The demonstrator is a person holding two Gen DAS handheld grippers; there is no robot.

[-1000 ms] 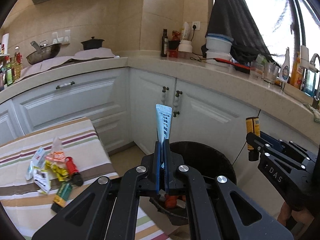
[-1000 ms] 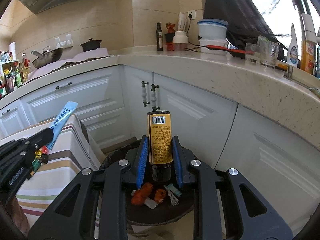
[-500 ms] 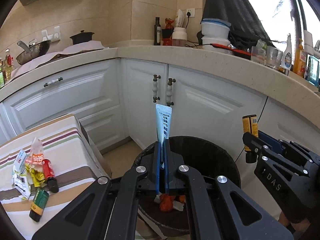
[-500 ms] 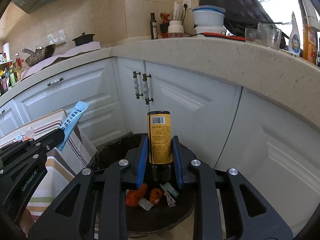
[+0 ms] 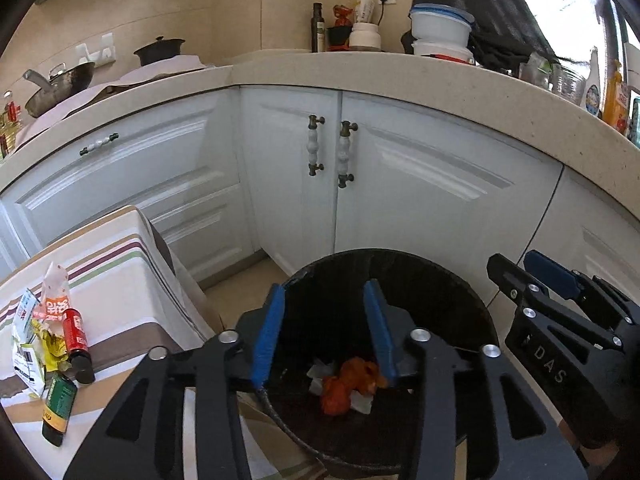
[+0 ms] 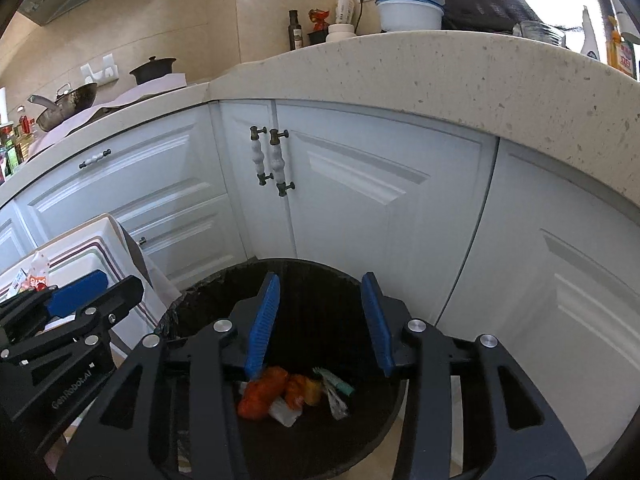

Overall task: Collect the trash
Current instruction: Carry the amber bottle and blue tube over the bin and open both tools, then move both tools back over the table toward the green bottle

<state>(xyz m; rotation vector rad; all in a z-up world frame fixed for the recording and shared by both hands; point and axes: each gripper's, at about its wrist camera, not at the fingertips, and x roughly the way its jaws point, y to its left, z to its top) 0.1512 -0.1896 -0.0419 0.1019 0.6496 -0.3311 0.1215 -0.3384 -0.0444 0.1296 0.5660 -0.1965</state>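
My left gripper (image 5: 326,294) is open and empty above a black trash bin (image 5: 452,276) on the floor. My right gripper (image 6: 320,284) is open and empty above the same bin (image 6: 208,284). Orange wrappers and white scraps (image 5: 348,380) lie on the bin's bottom, and they also show in the right wrist view (image 6: 276,392). More trash sits on the striped table (image 5: 116,264) at left: a red bottle (image 5: 76,332), a green bottle (image 5: 58,408), and several crumpled packets (image 5: 36,332). The right gripper shows in the left wrist view (image 5: 532,272).
White kitchen cabinets (image 5: 328,184) curve behind the bin under a beige countertop (image 5: 400,76). A wok (image 5: 60,88), a black pot (image 5: 160,50), bottles and white bowls (image 5: 440,32) stand on the counter. The table corner is close to the bin's left rim.
Both grippers have opened. The blue-white tube has left my left gripper and the yellow bottle has left my right gripper. Both grippers have moved lower over the bin.
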